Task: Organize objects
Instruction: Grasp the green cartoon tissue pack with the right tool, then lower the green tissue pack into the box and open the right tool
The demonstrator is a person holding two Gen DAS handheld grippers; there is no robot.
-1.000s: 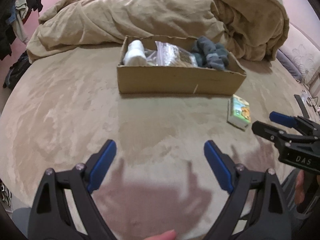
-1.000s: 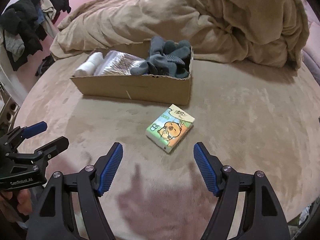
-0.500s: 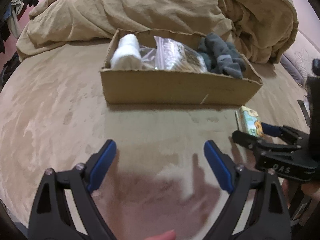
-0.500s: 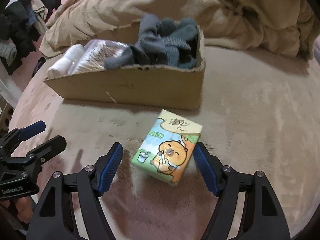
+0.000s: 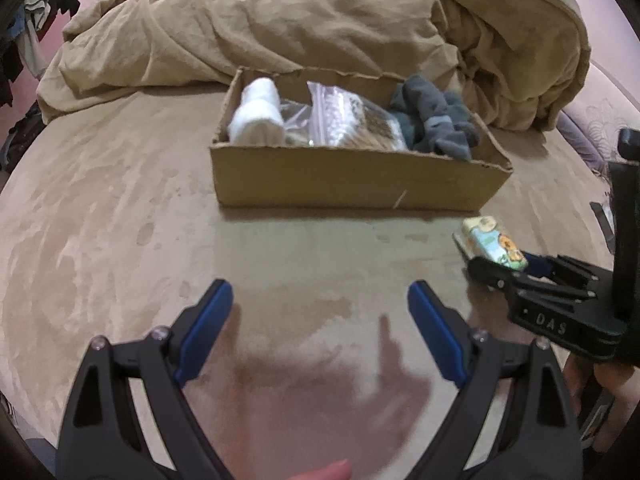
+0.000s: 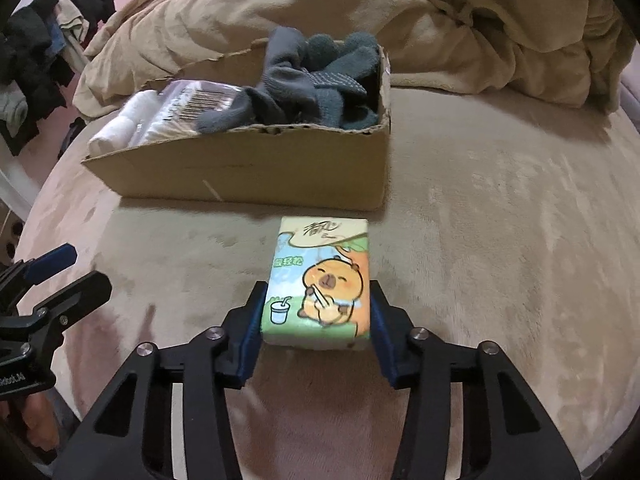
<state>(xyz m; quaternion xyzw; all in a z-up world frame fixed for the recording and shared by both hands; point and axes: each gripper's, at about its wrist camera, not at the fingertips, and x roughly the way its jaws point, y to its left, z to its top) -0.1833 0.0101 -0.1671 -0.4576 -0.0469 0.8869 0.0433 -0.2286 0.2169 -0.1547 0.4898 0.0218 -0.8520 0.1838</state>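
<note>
Right gripper: closed on the tissue pack, one blue pad on each long side. The pads grip the near half, so the far end sticks out ahead of the fingers, probably so that end can go over the box wall first.
Tissue pack: between the fingers just in front of the cardboard box, near the box's right end. It lies flat with the printed face up. Whether its underside rests on the bed cannot be told.
Left gripper: jaws wide apart, holding nothing, low over bare bed surface on the near side of the box. It seems to wait out of the way.
Cardboard box: open at the top, on the bed in front of the rumpled blanket.
Box contents: a white roll at the left, a clear plastic bag in the middle, grey socks at the right, side by side in a row.
Likely reason for the hold: the pack is the only loose thing outside the box, so it probably goes in next.
</note>
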